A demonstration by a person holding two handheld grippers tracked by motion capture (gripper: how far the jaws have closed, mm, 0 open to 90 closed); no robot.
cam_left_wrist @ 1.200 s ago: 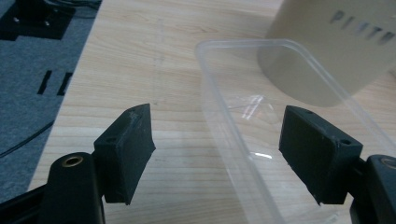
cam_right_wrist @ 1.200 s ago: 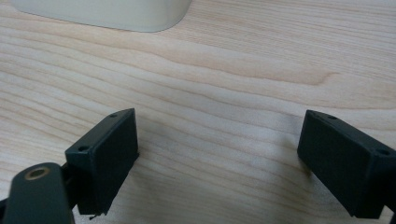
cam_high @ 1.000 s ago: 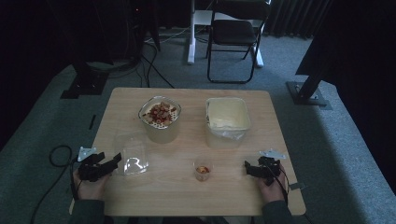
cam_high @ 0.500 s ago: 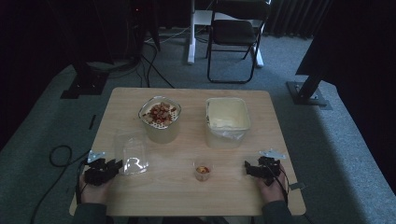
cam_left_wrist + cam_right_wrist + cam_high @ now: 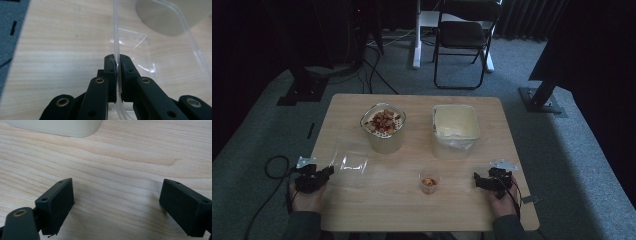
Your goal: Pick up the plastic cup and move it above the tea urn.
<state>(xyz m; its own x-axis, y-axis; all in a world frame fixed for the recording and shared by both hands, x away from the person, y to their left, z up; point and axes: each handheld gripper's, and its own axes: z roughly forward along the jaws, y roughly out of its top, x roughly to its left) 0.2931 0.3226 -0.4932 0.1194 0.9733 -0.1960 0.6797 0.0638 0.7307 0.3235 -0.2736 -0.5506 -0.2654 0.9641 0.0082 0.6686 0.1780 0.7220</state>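
Left gripper point(image 5: 117, 65) pinches the clear lid's point(image 5: 349, 163) rim, lid just beside the snack tub point(image 5: 383, 130) — probably uncovered, lid unplaced; right gripper point(image 5: 116, 202) rests spread, idle.

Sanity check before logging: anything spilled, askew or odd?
No spills. Only the clear lid is off any container, pinched at its rim by the left gripper near the food-filled container. The right gripper is open.

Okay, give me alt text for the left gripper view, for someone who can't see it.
The left gripper pinches the thin rim of a clear plastic lid between its two black jaws, just above a pale wooden table. A pale tub sits blurred behind the lid.
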